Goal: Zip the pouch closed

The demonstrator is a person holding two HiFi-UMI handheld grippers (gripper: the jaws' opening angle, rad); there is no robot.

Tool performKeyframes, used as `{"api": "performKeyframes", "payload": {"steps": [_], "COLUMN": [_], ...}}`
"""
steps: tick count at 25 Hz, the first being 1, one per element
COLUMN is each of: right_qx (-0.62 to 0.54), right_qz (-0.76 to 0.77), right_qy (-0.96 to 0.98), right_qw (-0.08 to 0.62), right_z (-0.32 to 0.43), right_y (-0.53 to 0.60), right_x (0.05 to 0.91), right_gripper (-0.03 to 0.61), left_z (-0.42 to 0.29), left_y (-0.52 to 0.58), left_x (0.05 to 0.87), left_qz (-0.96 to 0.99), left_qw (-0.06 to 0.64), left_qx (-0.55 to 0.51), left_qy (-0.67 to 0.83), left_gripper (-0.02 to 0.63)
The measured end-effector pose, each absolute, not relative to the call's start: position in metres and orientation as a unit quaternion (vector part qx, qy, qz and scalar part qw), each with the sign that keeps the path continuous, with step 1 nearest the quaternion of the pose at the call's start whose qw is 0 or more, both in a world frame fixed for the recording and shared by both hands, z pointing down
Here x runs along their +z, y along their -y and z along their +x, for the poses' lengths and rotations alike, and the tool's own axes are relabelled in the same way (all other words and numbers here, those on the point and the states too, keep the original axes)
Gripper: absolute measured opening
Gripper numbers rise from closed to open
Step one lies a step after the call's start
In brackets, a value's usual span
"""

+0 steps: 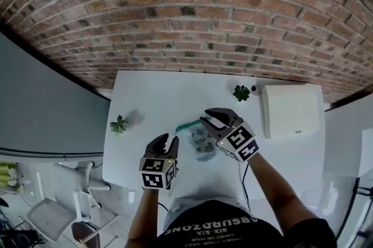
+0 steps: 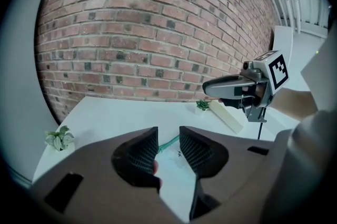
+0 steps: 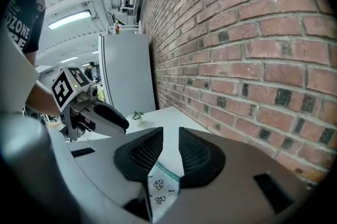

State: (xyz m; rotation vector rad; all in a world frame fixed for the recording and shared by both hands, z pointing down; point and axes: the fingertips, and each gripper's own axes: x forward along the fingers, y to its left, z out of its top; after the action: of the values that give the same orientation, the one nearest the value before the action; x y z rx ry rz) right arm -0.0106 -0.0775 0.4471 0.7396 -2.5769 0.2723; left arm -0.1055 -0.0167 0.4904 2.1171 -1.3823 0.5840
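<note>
A small pale pouch (image 1: pixel 202 143) with printed figures lies flat on the white table (image 1: pixel 145 95), its green zipper strip (image 1: pixel 187 124) running out to the upper left. My left gripper (image 1: pixel 166 142) hovers just left of the pouch, jaws open and empty. In the left gripper view the pouch (image 2: pixel 175 162) and its green zipper strip (image 2: pixel 168 142) show through the gap of that gripper (image 2: pixel 168 138). My right gripper (image 1: pixel 211 118) hangs over the pouch's far right corner, open. In the right gripper view the pouch (image 3: pixel 159 188) lies below the parted jaws of this gripper (image 3: pixel 170 146), apart from them.
A small potted plant (image 1: pixel 119 124) stands at the table's left edge, another plant (image 1: pixel 241 92) at the back. A flat white box (image 1: pixel 290 109) lies at the right. The brick wall (image 1: pixel 192 13) rises behind the table. A chair (image 1: pixel 49 215) stands at lower left.
</note>
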Motion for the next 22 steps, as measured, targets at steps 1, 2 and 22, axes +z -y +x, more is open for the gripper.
{"api": "performKeyframes", "payload": {"steps": [1,2,22], "right_qx": [0.1,0.102,0.024], "right_qz": [0.263,0.258,0.086], "right_qy": [0.933,0.934,0.929], "right_qw": [0.224,0.226,0.359], "right_z": [-0.014,-0.018,-0.087], "right_y": [0.081,0.085,0.092], "right_x": [0.453,0.458,0.563], "right_gripper": [0.071,0.071,0.074], "left_z": [-0.108,-0.11,-0.124], "left_y": [0.019,0.021,0.045], "left_x": [0.494,0.498,0.587], "left_qz": [0.784,0.781,0.754], "left_qw": [0.274,0.278,0.329], "left_qx": [0.217,0.218,0.291], "left_qy": [0.514,0.515,0.488], "left_gripper": [0.109,0.109,0.109]}}
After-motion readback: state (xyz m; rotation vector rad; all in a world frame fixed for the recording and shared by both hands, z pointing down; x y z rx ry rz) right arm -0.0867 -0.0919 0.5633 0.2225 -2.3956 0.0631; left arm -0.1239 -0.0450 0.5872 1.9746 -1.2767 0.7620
